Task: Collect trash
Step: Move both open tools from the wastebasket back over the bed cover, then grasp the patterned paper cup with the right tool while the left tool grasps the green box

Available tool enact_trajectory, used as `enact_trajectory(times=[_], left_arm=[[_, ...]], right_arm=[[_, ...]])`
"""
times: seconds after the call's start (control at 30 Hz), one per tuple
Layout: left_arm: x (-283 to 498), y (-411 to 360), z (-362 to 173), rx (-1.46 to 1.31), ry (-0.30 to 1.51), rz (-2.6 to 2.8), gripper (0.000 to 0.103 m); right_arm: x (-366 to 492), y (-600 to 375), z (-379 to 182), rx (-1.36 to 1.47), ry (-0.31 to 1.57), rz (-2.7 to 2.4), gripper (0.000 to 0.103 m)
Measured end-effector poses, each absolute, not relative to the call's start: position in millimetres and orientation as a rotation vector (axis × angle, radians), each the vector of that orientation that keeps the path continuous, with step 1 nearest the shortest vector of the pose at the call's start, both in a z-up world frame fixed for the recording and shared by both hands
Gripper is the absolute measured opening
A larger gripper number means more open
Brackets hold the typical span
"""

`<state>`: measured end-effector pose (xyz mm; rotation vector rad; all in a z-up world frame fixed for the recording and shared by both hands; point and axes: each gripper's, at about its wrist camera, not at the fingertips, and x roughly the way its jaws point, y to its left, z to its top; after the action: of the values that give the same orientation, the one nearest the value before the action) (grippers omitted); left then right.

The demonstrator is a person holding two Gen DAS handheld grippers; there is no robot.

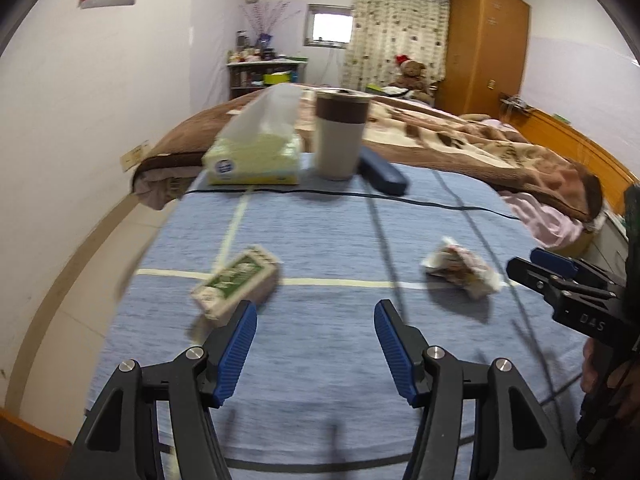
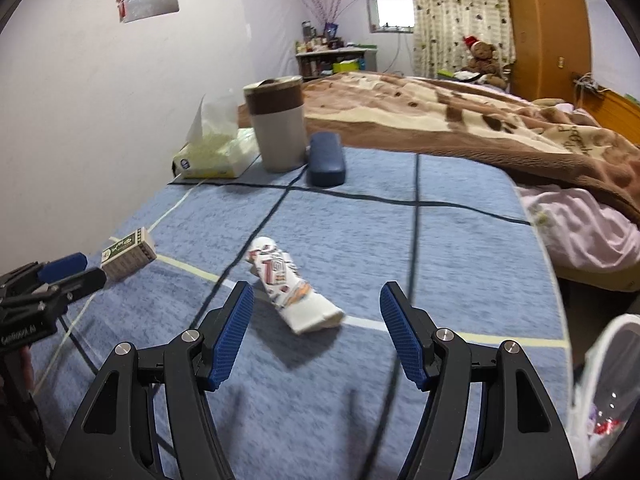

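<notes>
Left gripper (image 1: 316, 312): open, empty, just short of small green box (image 1: 236, 285) on blue bed cover (image 1: 320, 232).
Right gripper (image 2: 316, 296): open, empty, approaching crumpled wrapper (image 2: 294, 288).
Box: likely light, crushable; grip its 2 long sides.
Wrapper: likely soft; pinch mid-body.

I am looking into a bedroom in somebody's home. A big bed (image 1: 500, 148) fills the right side, with a soft brown blanket (image 2: 460, 120) on it and pink sheets (image 2: 580, 236) peeking out. A teddy bear (image 1: 412, 74) in a red hat sits at the far end. A tall orange wardrobe (image 1: 486, 40) stands in the corner beside flowery curtains (image 1: 396, 28) and a small window (image 1: 330, 26). A shelf (image 1: 266, 72) full of little bottles stands by the wall. Close to me, a tissue box (image 1: 252, 156), a cup (image 1: 340, 136) and a glasses case (image 2: 326, 160) sit on a blue cloth (image 1: 320, 232).
</notes>
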<state>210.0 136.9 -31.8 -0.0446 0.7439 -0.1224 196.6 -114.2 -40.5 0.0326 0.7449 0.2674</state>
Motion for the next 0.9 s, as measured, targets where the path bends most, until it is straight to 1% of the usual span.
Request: enact_trajectory(times=[0.07, 0.13, 0.33, 0.63, 0.9], left_arm=[[214.3, 150.6, -34.0, -0.065, 0.742, -0.112, 0.062], [220.4, 161.1, -37.7, -0.061, 0.752, -0.098, 0.065], [243.2, 182.0, -52.2, -0.034, 0.795, -0.067, 0.066], [273.3, 185.0, -67.2, 0.041, 0.849, -0.094, 0.066], [283.8, 179.5, -76.3, 0.060, 0.865, -0.101, 0.066]], right_arm=[[203.4, -109.1, -43.7, 0.028, 0.760, 0.273, 0.067], [207.1, -104.7, -46.4, 0.020, 0.770, 0.282, 0.067], [214.2, -92.5, -51.5, -0.028, 0.788, 0.291, 0.067], [220.9, -86.7, -55.1, -0.072, 0.813, 0.276, 0.067], [227.0, -84.2, -59.7, -0.069, 0.836, 0.288, 0.067]])
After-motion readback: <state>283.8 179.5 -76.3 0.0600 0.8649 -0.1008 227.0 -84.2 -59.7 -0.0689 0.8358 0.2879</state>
